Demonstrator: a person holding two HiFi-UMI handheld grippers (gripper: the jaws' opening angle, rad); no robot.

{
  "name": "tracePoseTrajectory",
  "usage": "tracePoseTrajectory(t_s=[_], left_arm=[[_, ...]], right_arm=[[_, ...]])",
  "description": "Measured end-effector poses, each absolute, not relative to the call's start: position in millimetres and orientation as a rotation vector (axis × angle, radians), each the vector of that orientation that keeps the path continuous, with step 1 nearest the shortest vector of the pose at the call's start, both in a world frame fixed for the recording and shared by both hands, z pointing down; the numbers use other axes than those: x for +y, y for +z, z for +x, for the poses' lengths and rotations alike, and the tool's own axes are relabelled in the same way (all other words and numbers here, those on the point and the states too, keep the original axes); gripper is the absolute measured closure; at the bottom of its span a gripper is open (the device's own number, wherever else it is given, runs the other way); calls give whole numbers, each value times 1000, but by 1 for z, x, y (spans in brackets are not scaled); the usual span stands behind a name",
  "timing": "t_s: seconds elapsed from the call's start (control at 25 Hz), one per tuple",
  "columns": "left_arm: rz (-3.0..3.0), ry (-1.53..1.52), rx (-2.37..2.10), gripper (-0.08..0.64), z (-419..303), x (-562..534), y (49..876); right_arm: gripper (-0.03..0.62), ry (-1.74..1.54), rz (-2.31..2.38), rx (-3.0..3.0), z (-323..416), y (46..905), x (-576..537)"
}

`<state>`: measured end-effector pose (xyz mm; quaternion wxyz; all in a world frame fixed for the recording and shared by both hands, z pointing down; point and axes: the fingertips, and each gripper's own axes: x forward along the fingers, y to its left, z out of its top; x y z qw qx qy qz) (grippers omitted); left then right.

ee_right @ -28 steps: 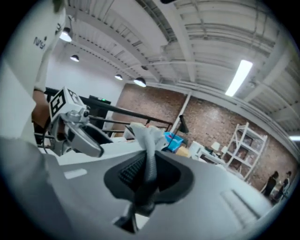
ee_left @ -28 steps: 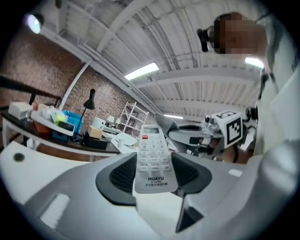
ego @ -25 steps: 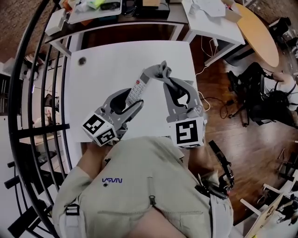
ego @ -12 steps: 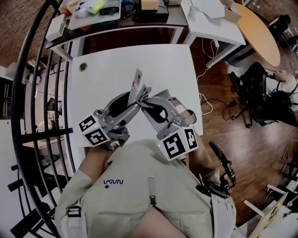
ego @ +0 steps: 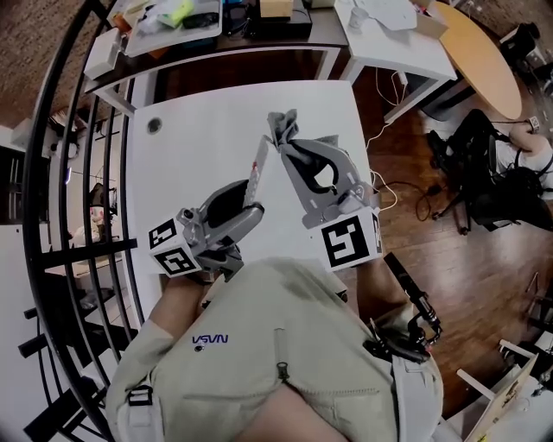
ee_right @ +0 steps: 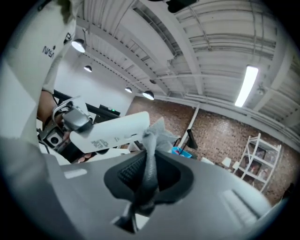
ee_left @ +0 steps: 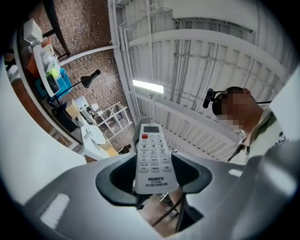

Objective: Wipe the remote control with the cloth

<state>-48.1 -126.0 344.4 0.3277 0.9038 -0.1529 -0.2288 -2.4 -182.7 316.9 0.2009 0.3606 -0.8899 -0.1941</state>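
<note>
My left gripper (ego: 249,204) is shut on the lower end of a white remote control (ego: 258,166), which it holds in the air over the white table (ego: 190,129). In the left gripper view the remote (ee_left: 152,157) points away with its buttons toward the camera, between the left gripper's (ee_left: 153,182) jaws. My right gripper (ego: 290,147) is shut on a grey cloth (ego: 282,127), which meets the remote's far tip. In the right gripper view the cloth (ee_right: 151,157) runs up between the right gripper's (ee_right: 149,174) jaws and touches the end of the remote (ee_right: 112,131).
A black curved railing (ego: 52,173) runs down the left of the table. Cluttered desks (ego: 173,22) stand beyond its far edge. A round wooden table (ego: 484,60) and a black chair (ego: 484,164) are on the wood floor at the right.
The right gripper slid the cloth down the remote toward the left gripper, then back out to its far tip. The left gripper rolled the remote and lifted it a little.
</note>
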Motion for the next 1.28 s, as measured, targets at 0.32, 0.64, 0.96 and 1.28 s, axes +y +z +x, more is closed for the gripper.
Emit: tracePoseTrajectory(t_s=[0.32,0.64,0.96,1.28], left_arm=[[2342,-670,-380,318,-51,-125,332],[2330,-667,-417,318,-53,-125,337],[2323,-658,-447,318,-58,-125,342],[2332,-592,-573,318,-66,-142,354]], right_arm=[[557,-628,747,-2504,-41,335,-145],[555,-619,706,-2471,-44,349,-126],[555,-621,638,-2453,-45,358,-108],[555,-618,494,-2477,-55,372,-88]])
